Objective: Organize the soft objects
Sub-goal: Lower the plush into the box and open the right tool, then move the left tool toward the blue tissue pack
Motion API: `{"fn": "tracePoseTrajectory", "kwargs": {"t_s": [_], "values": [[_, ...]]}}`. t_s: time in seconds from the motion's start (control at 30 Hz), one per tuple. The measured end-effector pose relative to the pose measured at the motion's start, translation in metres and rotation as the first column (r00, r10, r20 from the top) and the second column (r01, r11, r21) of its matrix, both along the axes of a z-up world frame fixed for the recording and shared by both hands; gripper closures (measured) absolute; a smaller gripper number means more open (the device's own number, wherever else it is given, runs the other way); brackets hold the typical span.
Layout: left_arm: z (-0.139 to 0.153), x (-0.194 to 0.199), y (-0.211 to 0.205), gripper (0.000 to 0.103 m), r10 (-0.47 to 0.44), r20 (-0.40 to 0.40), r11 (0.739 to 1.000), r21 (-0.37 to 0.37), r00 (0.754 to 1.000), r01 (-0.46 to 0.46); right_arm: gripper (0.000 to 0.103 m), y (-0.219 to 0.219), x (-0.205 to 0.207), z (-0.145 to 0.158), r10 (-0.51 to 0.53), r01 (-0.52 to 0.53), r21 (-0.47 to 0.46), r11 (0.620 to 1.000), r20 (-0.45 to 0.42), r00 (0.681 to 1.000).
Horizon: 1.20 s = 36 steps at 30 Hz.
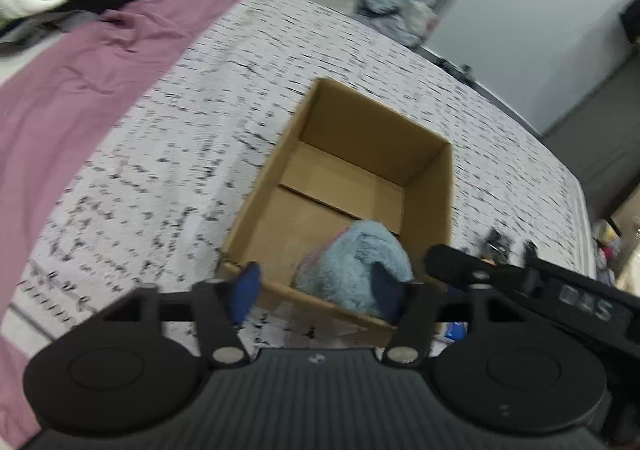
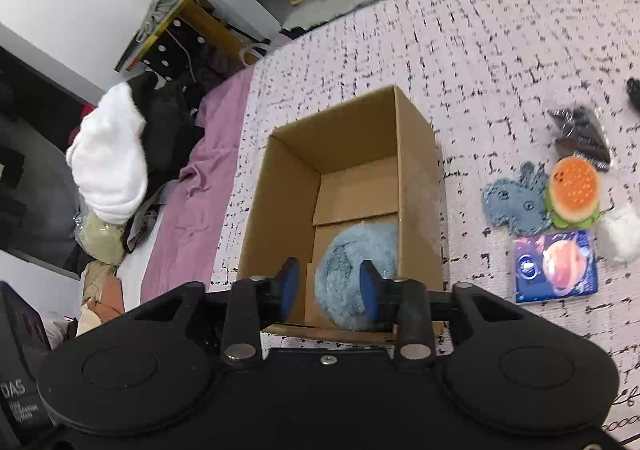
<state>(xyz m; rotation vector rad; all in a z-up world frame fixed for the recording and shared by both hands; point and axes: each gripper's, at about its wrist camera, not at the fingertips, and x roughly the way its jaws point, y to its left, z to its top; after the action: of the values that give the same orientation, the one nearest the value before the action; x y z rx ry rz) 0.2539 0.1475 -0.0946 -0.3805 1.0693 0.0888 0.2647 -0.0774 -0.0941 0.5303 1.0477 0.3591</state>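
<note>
Filling box (image 2: 416,154) corner: plush (image 2: 352,270), seemingly.

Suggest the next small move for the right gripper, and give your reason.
Probably swing the right gripper right toward the burger plush. The blue fluffy toy already lies inside the cardboard box, both grippers look open and empty, and soft things remain on the bedspread.

Ahead of my claw lies a bed (image 2: 500,30) with a white, black-flecked cover. To the left of it a pink sheet (image 1: 80,90) is spread, and beyond the bed are a grey floor (image 2: 312,6) and pale walls (image 1: 540,30).
</note>
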Motion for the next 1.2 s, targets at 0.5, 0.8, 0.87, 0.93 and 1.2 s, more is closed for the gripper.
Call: {"fn": "tracePoseTrajectory", "kwargs": {"t_s": [0.5, 0.8, 0.87, 0.93, 1.2], "values": [[0.031, -0.033, -0.043, 0.016, -0.027, 0.102, 0.991, 0.136, 0.994, 0.013, 0.008, -0.068, -0.039, 0.017, -0.077, 0.079, -0.008, 0.997, 0.170, 0.982], [0.046, -0.050, -0.077, 0.016, -0.036, 0.149, 0.984, 0.179, 0.988, 0.009, 0.005, -0.107, -0.056, 0.028, -0.050, 0.066, -0.054, 0.996, 0.260, 0.964], [0.049, -0.053, -0.085, 0.016, -0.044, 0.155, 0.980, 0.198, 0.987, 0.013, 0.004, -0.117, -0.059, 0.031, -0.054, 0.070, -0.049, 0.996, 0.274, 0.960], [0.052, -0.055, -0.091, 0.016, -0.055, 0.162, 0.981, 0.194, 0.985, 0.023, 0.004, -0.127, -0.061, 0.033, -0.058, 0.070, -0.031, 0.997, 0.285, 0.957], [0.062, -0.063, -0.118, 0.016, -0.081, 0.192, 0.975, 0.219, 0.978, 0.037, 0.003, -0.159, -0.067, 0.035, -0.061, 0.081, -0.047, 0.996, 0.321, 0.945]]}}
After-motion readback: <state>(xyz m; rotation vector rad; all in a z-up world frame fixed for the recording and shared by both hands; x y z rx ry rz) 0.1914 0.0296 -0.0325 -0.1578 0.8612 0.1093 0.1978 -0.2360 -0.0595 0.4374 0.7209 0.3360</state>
